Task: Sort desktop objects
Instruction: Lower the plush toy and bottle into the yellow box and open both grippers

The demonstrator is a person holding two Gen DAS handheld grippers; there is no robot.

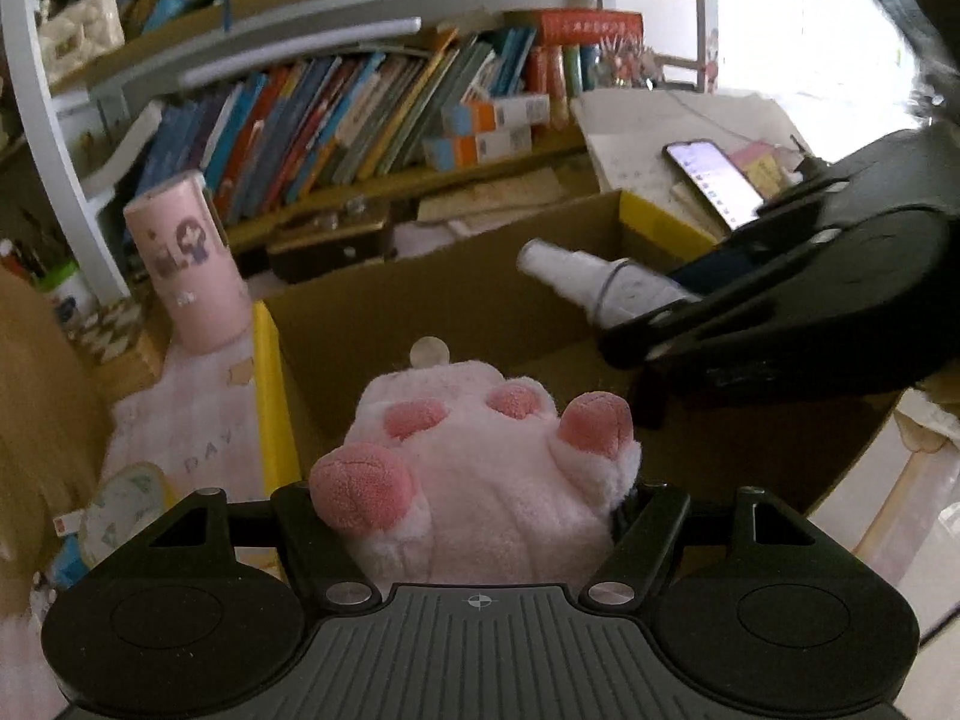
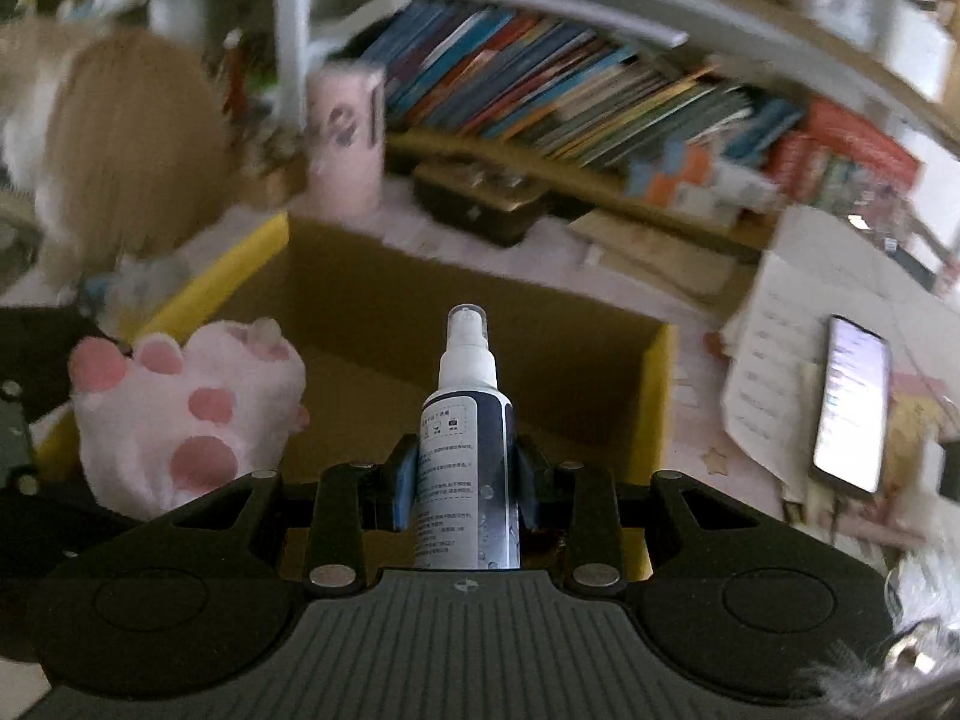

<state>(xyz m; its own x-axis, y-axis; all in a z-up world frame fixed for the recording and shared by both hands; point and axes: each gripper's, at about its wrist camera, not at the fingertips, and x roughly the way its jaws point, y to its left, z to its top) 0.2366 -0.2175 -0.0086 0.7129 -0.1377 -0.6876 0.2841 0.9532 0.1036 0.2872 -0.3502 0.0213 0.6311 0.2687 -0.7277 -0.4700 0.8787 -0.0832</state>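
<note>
Now both grippers are loaded above the cardboard box [image 1: 432, 300]. Left gripper [image 1: 462, 516] — fingers pinched on a pink plush paw [image 1: 480, 468], which fills the lower centre of the left wrist view, toe pads facing up, its far end over the box's near edge. Right gripper [image 2: 462, 480] — fingers closed on the body of a white spray bottle [image 2: 465, 420], nozzle pointing away from the camera, held over the box interior at centre frame.

From the left wrist view the right gripper [image 1: 672, 312] enters from the right edge, bottle [image 1: 594, 282] angled toward upper left above the box. From the right wrist view the paw [image 2: 180, 414] sits at lower left, over the box's yellow-edged left wall.

Surroundings: a pink tumbler [image 1: 189, 258] stands upright just beyond the box's left corner, on a pale cloth. A lit phone [image 2: 852, 402] lies on papers at right of frame, outside the box. Bookshelf [image 1: 360, 114] crosses the upper frame. Right wrist view is motion-blurred.
</note>
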